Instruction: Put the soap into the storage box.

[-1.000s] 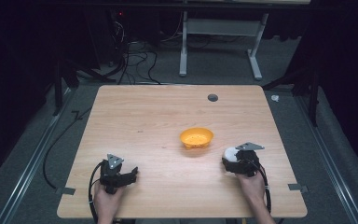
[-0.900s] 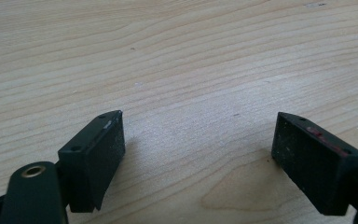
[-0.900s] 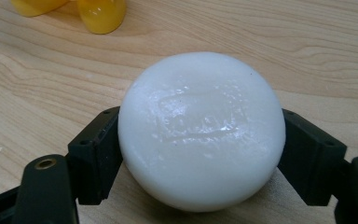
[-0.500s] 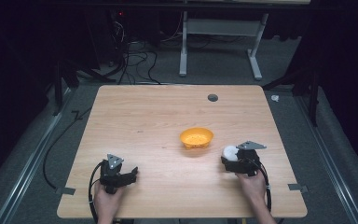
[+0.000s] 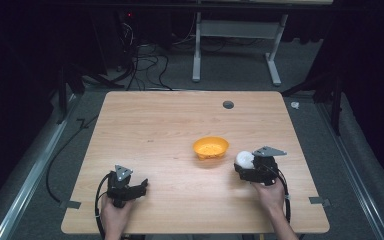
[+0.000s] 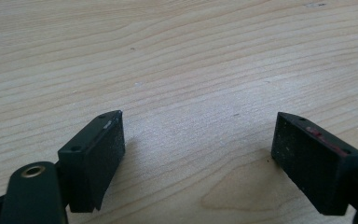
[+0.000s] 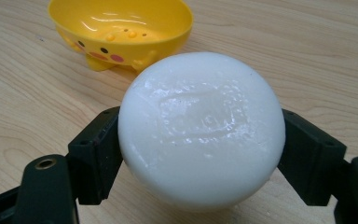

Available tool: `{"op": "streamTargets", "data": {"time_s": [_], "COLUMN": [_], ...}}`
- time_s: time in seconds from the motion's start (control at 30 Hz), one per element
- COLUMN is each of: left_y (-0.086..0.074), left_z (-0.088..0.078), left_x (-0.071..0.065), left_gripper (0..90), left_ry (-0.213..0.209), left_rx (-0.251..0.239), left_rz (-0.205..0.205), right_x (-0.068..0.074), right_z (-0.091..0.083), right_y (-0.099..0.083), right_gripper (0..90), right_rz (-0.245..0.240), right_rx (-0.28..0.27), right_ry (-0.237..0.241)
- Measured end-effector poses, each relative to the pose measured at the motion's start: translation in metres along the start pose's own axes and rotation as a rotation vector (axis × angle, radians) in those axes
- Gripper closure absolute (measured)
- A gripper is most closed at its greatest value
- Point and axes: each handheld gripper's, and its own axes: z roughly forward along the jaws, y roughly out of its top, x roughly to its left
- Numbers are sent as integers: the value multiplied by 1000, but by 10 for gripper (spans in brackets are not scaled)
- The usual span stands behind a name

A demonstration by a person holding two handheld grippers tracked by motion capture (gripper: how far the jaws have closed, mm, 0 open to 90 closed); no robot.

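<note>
So the white bar of soap (image 7: 200,128) sits squeezed between the two black jaws of the right gripper (image 5: 247,167), pads pressing its sides, near the front right of the wooden table (image 5: 155,130). It looks lifted clear of the wood, though that's hard to tell for sure. Just beyond it stands a little yellow chick-faced bowl (image 7: 121,28), close but not touching. Way over at the front left, the left gripper (image 6: 198,154) rests low over bare wood, jaws spread wide with nothing between them
</note>
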Motion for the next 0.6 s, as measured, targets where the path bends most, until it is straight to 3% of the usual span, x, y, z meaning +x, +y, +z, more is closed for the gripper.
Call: {"op": "streamTargets", "data": {"time_s": [0.6], "left_y": [0], "left_z": [0], "left_x": [0], "left_gripper": [177], "left_ry": [0], "left_rx": [-1], "left_rz": [0], "right_x": [10], "right_z": [-3], "right_y": [19], "right_gripper": [239], "right_rz": [-18], "right_rx": [-23], "right_ry": [61]}}
